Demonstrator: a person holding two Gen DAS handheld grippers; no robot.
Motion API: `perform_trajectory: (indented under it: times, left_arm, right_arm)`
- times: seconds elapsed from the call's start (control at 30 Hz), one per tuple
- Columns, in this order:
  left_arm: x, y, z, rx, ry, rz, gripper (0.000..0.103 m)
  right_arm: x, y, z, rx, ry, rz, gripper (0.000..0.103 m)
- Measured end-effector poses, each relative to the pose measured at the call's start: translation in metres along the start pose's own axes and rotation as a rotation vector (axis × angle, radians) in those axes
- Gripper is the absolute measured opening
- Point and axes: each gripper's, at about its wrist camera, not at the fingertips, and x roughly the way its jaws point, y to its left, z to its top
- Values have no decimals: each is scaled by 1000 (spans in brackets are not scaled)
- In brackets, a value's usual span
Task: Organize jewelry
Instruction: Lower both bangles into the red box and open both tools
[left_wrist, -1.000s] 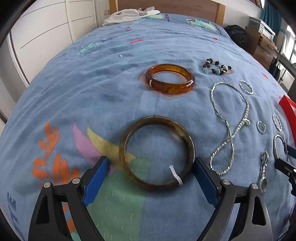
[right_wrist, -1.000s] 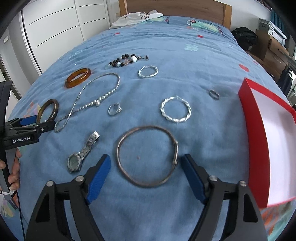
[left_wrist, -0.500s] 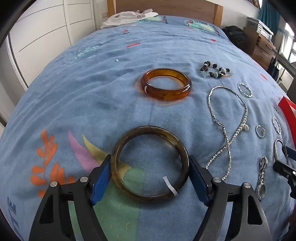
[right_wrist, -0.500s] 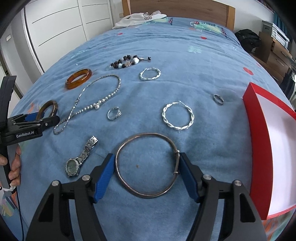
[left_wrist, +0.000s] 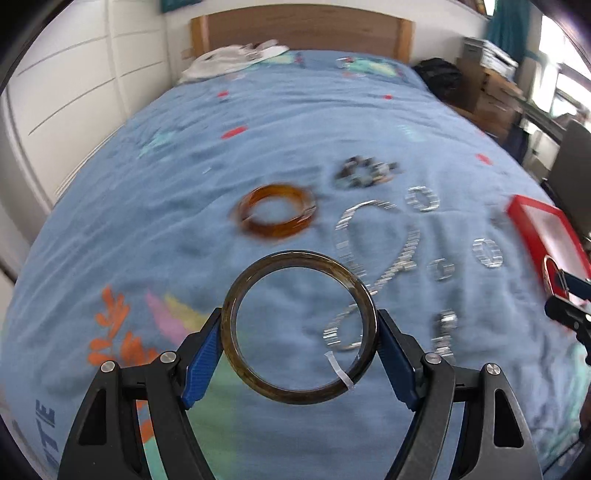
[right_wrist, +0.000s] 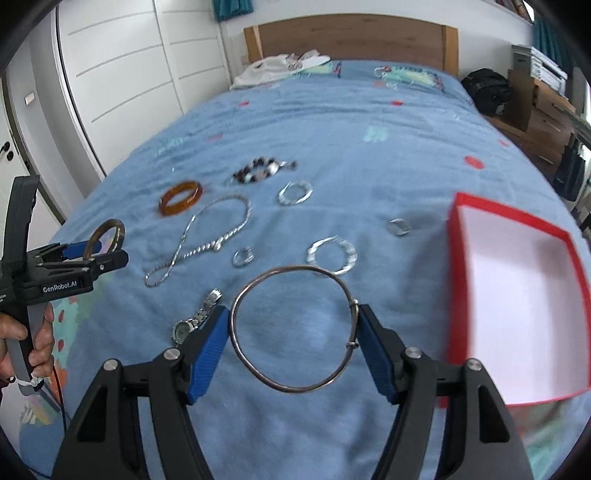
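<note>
Both pieces hang clear above the bed: the left tool (left_wrist: 300, 345) clamps the dark bangle (left_wrist: 299, 326), probably stiff, smooth and chip-prone, across its rim, while the right tool (right_wrist: 293, 334) pinches the thin wire bangle (right_wrist: 295, 328), likely light and springy, near its clasp.

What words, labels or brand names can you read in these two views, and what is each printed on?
"GenRobot.AI": white lettering on the side of the left tongs, right wrist view.
"TE": end of a dark word printed on the blue bedspread, cut off at the left wrist view's edge.
Nothing else is readable.
</note>
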Motion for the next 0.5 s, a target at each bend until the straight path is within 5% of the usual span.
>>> perform_trajectory:
  times: [0.5]
  left_arm:
    - [7, -202, 82, 233, -37, -308, 77]
  right_arm:
    - [-68, -150, -1, 99, -2, -174, 67]
